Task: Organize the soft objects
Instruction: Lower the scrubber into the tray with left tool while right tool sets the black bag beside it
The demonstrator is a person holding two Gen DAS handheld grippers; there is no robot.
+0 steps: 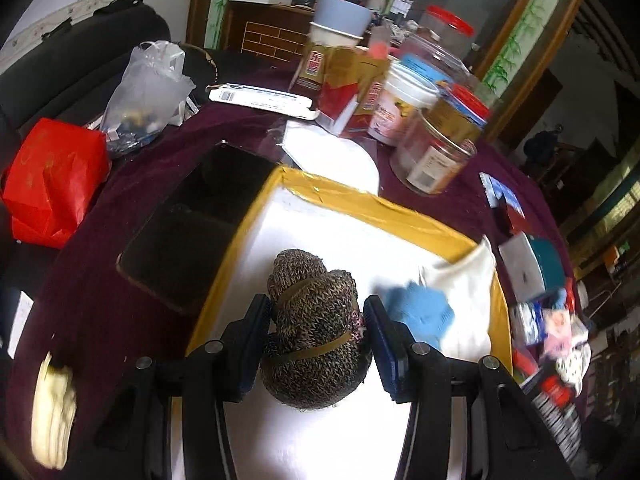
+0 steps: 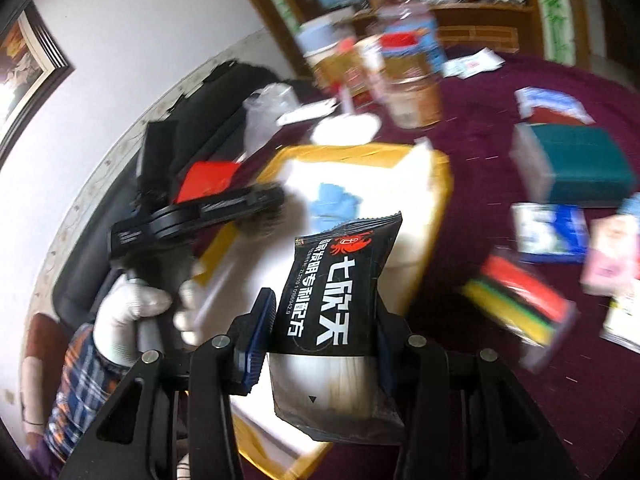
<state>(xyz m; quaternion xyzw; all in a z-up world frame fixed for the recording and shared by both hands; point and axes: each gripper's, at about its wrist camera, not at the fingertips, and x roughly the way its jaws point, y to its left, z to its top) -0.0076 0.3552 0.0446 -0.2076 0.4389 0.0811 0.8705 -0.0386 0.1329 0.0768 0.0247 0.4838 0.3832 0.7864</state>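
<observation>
My left gripper (image 1: 316, 340) holds a bundle of brown knitted cloth (image 1: 316, 332), bound with elastic bands, over a white box with yellow taped rim (image 1: 344, 188). A blue cloth (image 1: 420, 312) and a white cloth (image 1: 460, 280) lie inside the box at its right. My right gripper (image 2: 324, 332) is shut on a black packet with white lettering and a red crab (image 2: 340, 280), held above the box's (image 2: 440, 184) near edge. The left gripper (image 2: 248, 200) shows in the right wrist view, held by a white-gloved hand (image 2: 128, 312).
The table has a dark purple cloth (image 1: 104, 208). A black tablet (image 1: 192, 224) lies left of the box. Jars and cartons (image 1: 400, 96) stand behind it. A red bag (image 1: 52, 180) and a plastic bag (image 1: 144, 92) sit far left. Small boxes (image 2: 576, 160) lie on the right.
</observation>
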